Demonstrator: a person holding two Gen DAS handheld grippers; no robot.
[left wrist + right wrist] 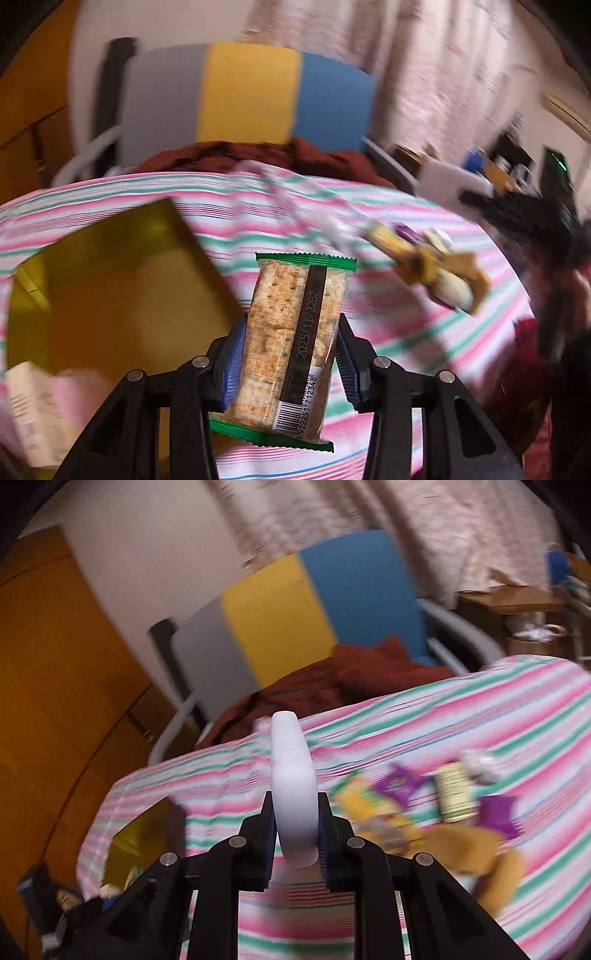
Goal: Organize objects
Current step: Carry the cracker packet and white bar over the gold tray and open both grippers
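Striped pink-and-green cloth [406, 325] at right holds loose snack packets [436, 266], unsorted, while left gripper [290, 354] clamps a green-edged cracker packet [291, 343] beside the yellow box [110, 280], right gripper [295, 830] clenching a white flat block [293, 794].

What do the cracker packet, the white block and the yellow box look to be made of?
Cracker packet: thin glossy plastic film; clear, so the crackers show through, with crimped green ends. White block: matte with rounded edges, possibly foam or soap; blur leaves it open. Yellow box: smooth and flat-walled with a slight sheen, probably coated cardboard or plastic; too blurred to say.
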